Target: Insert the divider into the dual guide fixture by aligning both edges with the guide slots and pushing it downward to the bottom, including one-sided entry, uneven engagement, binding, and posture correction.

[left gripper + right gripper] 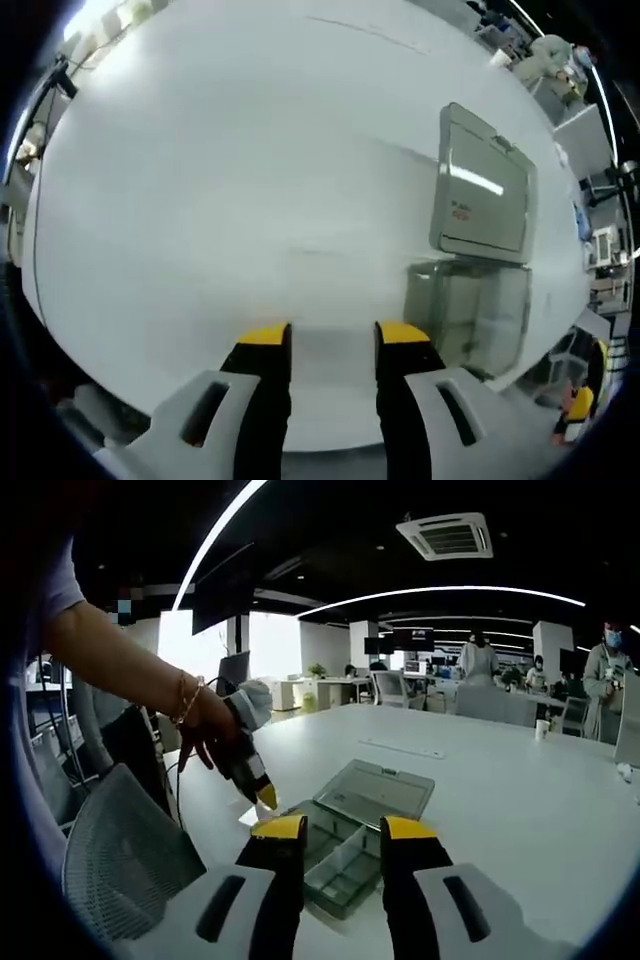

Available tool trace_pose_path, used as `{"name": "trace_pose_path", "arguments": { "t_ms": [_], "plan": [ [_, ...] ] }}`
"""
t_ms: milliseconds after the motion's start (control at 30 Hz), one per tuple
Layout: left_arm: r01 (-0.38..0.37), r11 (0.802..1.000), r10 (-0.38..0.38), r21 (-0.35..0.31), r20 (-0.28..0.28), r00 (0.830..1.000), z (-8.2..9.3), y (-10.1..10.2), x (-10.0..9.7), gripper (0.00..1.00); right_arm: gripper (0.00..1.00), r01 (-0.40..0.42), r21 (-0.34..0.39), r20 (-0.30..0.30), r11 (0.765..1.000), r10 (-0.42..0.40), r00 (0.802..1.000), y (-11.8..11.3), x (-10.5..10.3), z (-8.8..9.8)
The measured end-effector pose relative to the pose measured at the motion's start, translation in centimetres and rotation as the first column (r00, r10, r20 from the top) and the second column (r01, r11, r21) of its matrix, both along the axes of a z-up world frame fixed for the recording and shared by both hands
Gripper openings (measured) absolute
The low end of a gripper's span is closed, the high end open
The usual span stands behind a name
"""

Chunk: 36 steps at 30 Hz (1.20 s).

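Clear plastic compartment fixture [352, 852], lid [375, 792] open

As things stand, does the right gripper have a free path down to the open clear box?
Probably yes. The right gripper hangs open above the clear box, whose lid lies back. The left gripper hovers beside the box, not over it.

The left gripper view looks steeply down on the table [200, 200]; the right gripper view faces level across it, both sharing the clear box [362, 830].
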<state>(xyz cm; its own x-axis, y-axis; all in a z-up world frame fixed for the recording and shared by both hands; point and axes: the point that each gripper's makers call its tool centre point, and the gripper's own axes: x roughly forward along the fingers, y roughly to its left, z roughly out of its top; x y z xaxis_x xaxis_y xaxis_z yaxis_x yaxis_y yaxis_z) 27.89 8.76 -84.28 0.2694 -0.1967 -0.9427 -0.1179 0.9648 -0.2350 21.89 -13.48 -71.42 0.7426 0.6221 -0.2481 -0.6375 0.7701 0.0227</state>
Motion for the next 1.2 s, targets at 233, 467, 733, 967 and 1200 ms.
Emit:
{"name": "trace_pose_path", "arguments": {
  "t_ms": [233, 467, 733, 967, 1200],
  "plan": [
    [-0.008, 0.996, 0.014, -0.087, 0.067, 0.998, 1.6, -0.1, 0.6, 0.3, 0.46, -0.011, 0.006, -0.007, 1.0, 0.011, 1.0, 0.3, -0.1, 0.0],
    [-0.024, 0.986, 0.042, -0.163, 0.11, 0.993, 3.0, 0.1, 0.3, 0.3, 0.54, -0.017, 0.014, -0.015, 1.0, 0.018, 1.0, 0.6, -0.1, -0.1],
    [-0.036, 0.966, 0.077, -0.256, 0.15, 0.986, 4.1, -0.5, -0.4, 0.3, 0.51, -0.017, -0.011, -0.029, 1.0, 0.016, 0.999, 0.5, -0.1, -0.6],
    [-0.026, 0.953, 0.082, -0.302, 0.174, 0.981, 5.0, -1.0, -0.6, 0.3, 0.48, -0.025, -0.023, -0.033, 0.999, 0.025, 0.999, 0.6, -0.2, -0.8],
    [0.023, 0.928, 0.069, -0.372, 0.232, 0.97, 6.5, -2.5, 0.0, 0.3, 0.47, -0.028, -0.03, -0.038, 0.999, 0.027, 0.999, 0.7, -0.3, -0.9]
  ]
}}
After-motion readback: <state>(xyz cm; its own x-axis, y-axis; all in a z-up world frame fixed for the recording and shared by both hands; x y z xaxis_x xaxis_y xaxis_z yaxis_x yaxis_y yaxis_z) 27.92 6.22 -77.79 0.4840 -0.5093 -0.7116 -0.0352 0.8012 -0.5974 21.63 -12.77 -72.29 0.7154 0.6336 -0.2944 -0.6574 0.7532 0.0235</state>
